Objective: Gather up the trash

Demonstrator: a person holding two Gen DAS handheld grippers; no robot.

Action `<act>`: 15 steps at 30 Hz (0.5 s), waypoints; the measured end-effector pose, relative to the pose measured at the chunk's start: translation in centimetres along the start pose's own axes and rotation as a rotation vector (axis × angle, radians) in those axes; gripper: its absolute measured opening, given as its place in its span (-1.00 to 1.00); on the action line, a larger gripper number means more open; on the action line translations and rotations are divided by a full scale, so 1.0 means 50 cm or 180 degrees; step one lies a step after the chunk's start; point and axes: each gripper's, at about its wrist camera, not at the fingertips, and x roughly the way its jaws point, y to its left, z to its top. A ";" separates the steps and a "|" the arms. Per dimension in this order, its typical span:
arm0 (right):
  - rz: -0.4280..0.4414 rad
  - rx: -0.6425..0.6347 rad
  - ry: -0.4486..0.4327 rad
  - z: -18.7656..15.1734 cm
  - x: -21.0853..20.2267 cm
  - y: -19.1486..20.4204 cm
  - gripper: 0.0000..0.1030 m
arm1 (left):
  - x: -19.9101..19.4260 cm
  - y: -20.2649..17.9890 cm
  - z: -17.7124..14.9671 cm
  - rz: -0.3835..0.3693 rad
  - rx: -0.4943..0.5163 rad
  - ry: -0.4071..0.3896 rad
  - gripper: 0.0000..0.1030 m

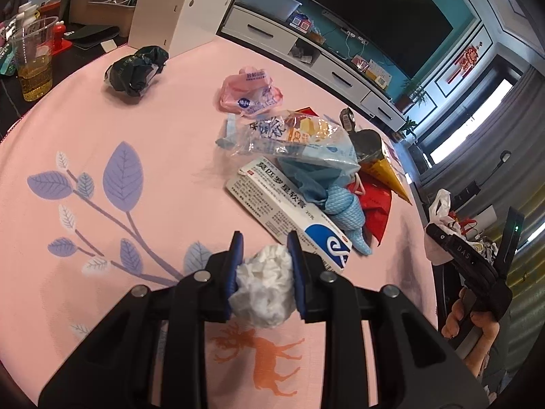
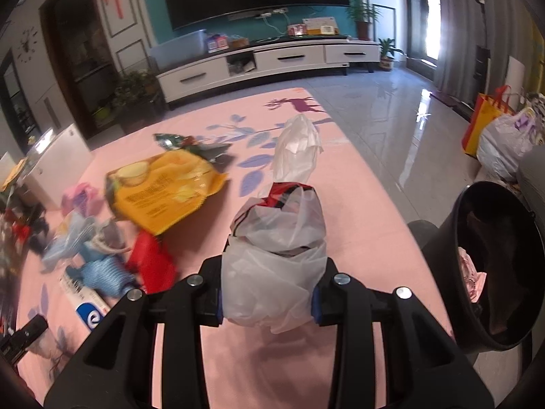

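My left gripper (image 1: 265,240) is shut on a crumpled white tissue (image 1: 264,289), held just above the pink tablecloth (image 1: 136,129). My right gripper (image 2: 267,298) is shut on a white plastic bag (image 2: 279,238) with red and black stuff inside. In the left wrist view that gripper (image 1: 470,259) shows at the table's right edge, in a hand. A pile of trash lies mid-table: a white medicine box (image 1: 289,211), blue netting (image 1: 344,204), a clear wrapper (image 1: 293,136), a pink wrapper (image 1: 248,93) and a yellow snack bag (image 2: 163,191). A black crumpled bag (image 1: 136,70) lies apart.
A black bin (image 2: 504,231) with some pink trash inside stands off the table's right edge. A plastic cup (image 1: 34,61) of yellow liquid and a white box (image 1: 177,17) stand at the table's far left. Bags (image 2: 500,143) sit on the tiled floor.
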 end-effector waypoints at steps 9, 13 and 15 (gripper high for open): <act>0.0100 -0.0062 0.0066 -0.016 -0.012 0.020 -0.29 | 0.002 -0.010 -0.006 -0.0124 0.0002 0.0010 -0.47; 0.0142 0.0042 0.0050 -0.032 -0.028 0.015 -0.29 | 0.001 -0.017 -0.009 -0.0175 0.0022 0.0007 -0.46; 0.0163 0.0031 0.0071 -0.040 -0.034 0.020 -0.29 | 0.003 -0.020 -0.010 -0.0186 0.0050 0.0020 -0.46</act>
